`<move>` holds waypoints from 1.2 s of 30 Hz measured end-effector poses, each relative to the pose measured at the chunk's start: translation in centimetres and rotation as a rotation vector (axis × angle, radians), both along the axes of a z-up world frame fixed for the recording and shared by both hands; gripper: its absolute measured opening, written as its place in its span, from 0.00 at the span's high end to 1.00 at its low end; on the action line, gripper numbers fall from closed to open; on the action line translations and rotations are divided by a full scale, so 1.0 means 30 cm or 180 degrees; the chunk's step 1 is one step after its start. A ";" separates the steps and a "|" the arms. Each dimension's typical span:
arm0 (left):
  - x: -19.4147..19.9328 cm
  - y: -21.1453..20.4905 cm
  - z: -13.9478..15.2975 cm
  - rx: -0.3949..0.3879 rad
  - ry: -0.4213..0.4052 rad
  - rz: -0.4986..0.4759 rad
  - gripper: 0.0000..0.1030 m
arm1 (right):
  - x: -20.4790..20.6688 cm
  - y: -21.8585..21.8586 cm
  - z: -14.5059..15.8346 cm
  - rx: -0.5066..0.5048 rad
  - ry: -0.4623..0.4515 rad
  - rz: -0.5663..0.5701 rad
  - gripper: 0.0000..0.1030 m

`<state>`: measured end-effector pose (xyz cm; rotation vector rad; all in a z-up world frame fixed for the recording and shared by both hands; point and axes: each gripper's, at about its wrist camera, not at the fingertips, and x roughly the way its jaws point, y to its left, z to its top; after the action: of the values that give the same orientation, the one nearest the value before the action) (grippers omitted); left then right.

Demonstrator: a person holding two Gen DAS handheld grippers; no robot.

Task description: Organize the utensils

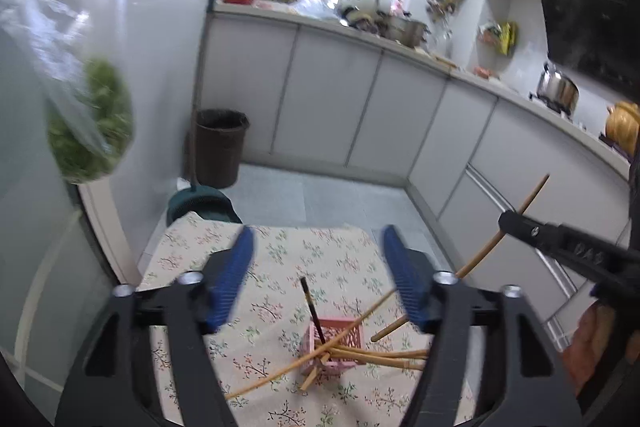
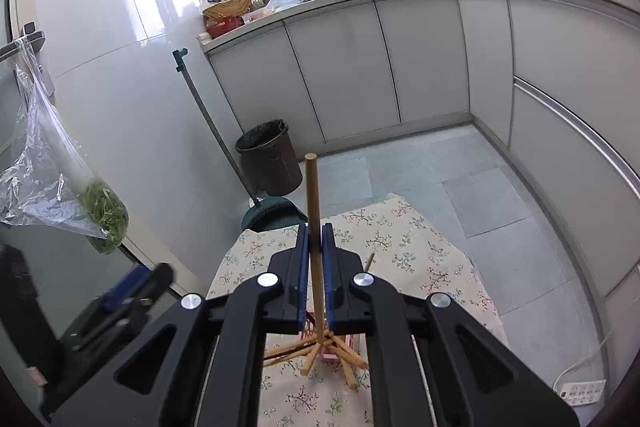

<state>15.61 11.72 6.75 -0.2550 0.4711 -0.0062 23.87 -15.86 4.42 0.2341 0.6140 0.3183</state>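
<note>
A small pink slotted basket (image 1: pixel 345 343) stands on a floral tablecloth (image 1: pixel 272 267), with several wooden chopsticks (image 1: pixel 384 354) and one dark chopstick (image 1: pixel 313 311) leaning out of it. My left gripper (image 1: pixel 318 279) is open and empty above the basket. My right gripper (image 2: pixel 315 269) is shut on a wooden chopstick (image 2: pixel 313 203), held upright with its lower end down at the pink basket (image 2: pixel 340 345). In the left wrist view the right gripper (image 1: pixel 508 221) comes in from the right with that chopstick (image 1: pixel 492 247).
A dark bin (image 2: pixel 270 157) and a green dustpan with a long handle (image 2: pixel 272 215) stand on the tiled floor beyond the table. White cabinets (image 2: pixel 400 67) with a crowded counter run behind and right. A plastic bag of greens (image 2: pixel 100 211) hangs at left.
</note>
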 end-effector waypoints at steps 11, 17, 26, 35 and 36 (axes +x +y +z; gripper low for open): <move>0.011 0.082 -0.016 -0.0001 0.0240 0.0141 0.24 | 0.047 0.056 -0.035 -0.0139 -0.0078 -0.0043 0.94; 0.179 0.233 -0.251 -0.0045 0.1455 0.0223 0.24 | 0.048 0.066 -0.026 -0.0113 -0.0091 -0.0016 0.94; 0.300 0.322 -0.626 -0.0072 0.2573 0.0087 0.25 | 0.107 0.096 -0.084 -0.0141 0.0094 0.0035 0.93; 0.356 0.144 -0.730 0.0535 0.2577 -0.0450 0.20 | 0.094 0.091 -0.146 -0.0062 0.0005 0.0061 0.60; 0.364 0.123 -0.749 0.0578 0.2573 -0.0525 0.20 | 0.084 0.078 -0.136 -0.0040 -0.0021 0.0061 0.57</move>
<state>26.53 15.42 -15.72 -0.0270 1.2894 -0.0217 26.40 -13.50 0.34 0.2153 0.6120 0.3335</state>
